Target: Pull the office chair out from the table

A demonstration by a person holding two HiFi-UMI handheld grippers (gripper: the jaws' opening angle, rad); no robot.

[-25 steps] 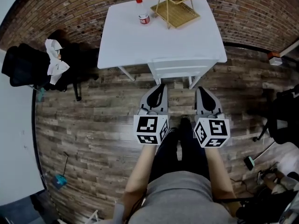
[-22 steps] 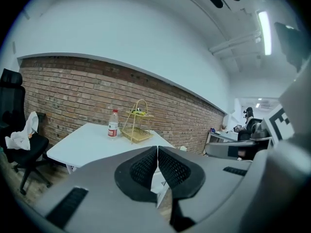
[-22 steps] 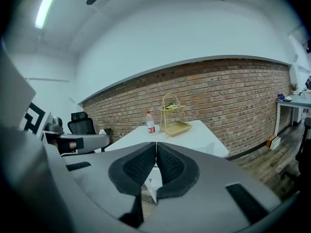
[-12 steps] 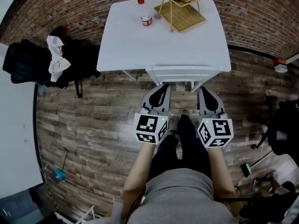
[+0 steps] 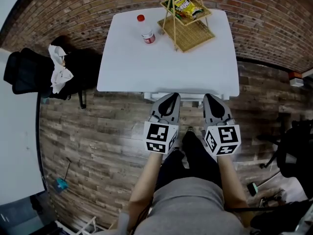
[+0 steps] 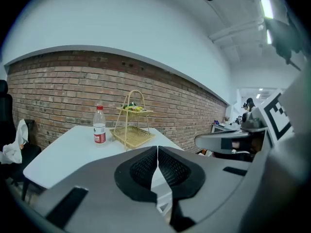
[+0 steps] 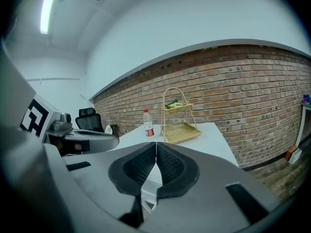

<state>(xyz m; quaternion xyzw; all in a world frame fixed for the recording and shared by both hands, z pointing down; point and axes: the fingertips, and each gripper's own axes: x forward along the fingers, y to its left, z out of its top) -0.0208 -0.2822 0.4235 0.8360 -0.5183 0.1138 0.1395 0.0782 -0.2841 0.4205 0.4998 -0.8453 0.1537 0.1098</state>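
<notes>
Left tool (image 5: pixel 172 96) and right tool (image 5: pixel 208 97) are both pressed together on nothing, tips just short of the white chair (image 5: pixel 190 96) tucked under your surface (image 5: pixel 195 67); it looks stiff and light, so grip its back's top edge.

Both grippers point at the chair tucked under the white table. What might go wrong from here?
Both the left gripper and right gripper are shut, so they may bump the white chair instead of gripping it. A jolt to the table could topple the upright water bottle or the wicker stand.
</notes>
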